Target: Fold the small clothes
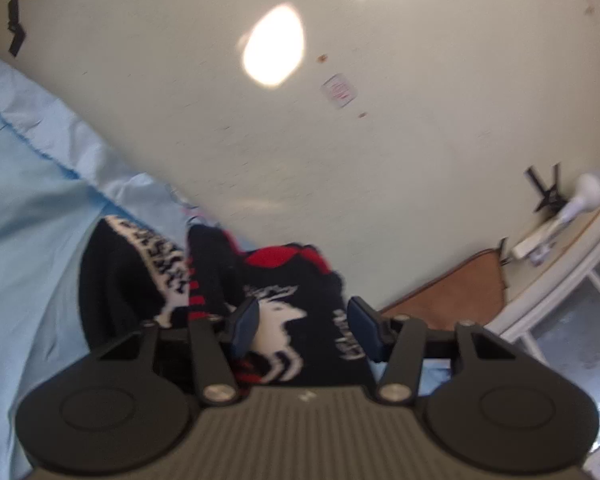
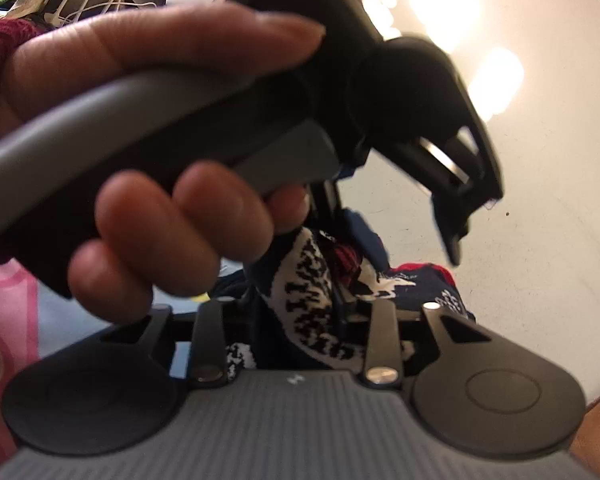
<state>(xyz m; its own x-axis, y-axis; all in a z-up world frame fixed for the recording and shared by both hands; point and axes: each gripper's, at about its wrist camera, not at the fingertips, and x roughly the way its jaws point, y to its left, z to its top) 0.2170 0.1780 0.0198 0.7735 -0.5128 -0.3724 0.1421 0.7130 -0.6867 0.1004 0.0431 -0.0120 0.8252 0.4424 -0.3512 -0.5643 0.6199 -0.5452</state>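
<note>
Folding pending: dark reindeer-pattern knit point(image 1: 284, 316) lies bunched on the pale surface point(image 1: 380, 160), against the blue cloth point(image 1: 28, 240). Left tool point(image 1: 304, 326) jaws apart, straddling knit. Right tool point(image 2: 296, 320): state unreadable. Advice: clamp one layer at the edge, away from the blue cloth.

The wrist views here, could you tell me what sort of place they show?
Probably a home room with a laundry-folding table: a pale round tabletop, a navy reindeer-patterned knit on it, and a light blue garment alongside.
</note>
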